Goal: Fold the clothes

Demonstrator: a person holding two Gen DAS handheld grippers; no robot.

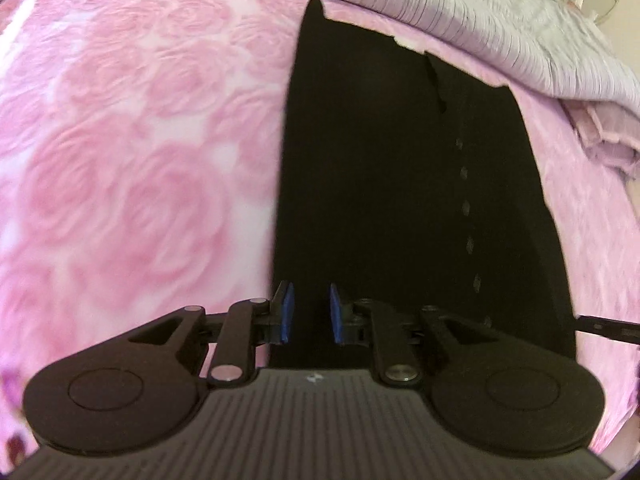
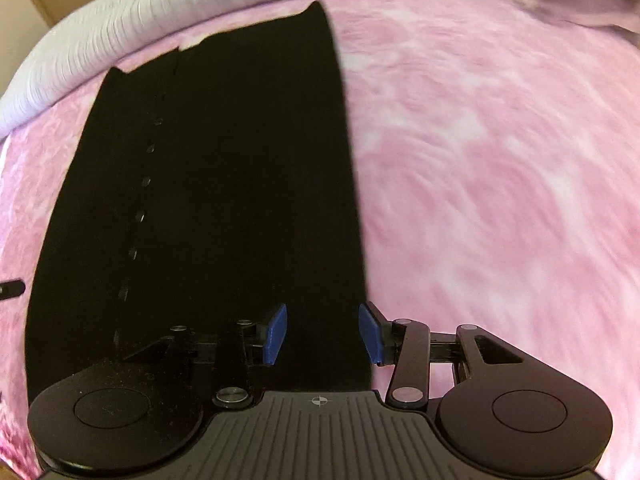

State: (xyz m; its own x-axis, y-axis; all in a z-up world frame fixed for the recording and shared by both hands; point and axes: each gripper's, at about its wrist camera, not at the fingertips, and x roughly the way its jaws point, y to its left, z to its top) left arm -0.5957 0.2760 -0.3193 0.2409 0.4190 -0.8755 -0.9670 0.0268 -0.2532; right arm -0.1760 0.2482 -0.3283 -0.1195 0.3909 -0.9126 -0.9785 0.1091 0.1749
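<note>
A black buttoned garment (image 1: 380, 168) lies flat in a long narrow strip on a pink rose-patterned blanket (image 1: 132, 152), with a row of small buttons down it. My left gripper (image 1: 310, 314) is open and empty over the garment's near left edge. In the right wrist view the same garment (image 2: 224, 184) stretches away from me. My right gripper (image 2: 322, 334) is open and empty over the garment's near right edge. The near hem is hidden under both grippers.
A pale lilac ribbed bedcover (image 1: 500, 28) is bunched along the far side of the blanket; it also shows in the right wrist view (image 2: 132, 12). Pink blanket (image 2: 500, 168) spreads wide to the right of the garment. The other gripper's tip (image 1: 608, 330) pokes in at right.
</note>
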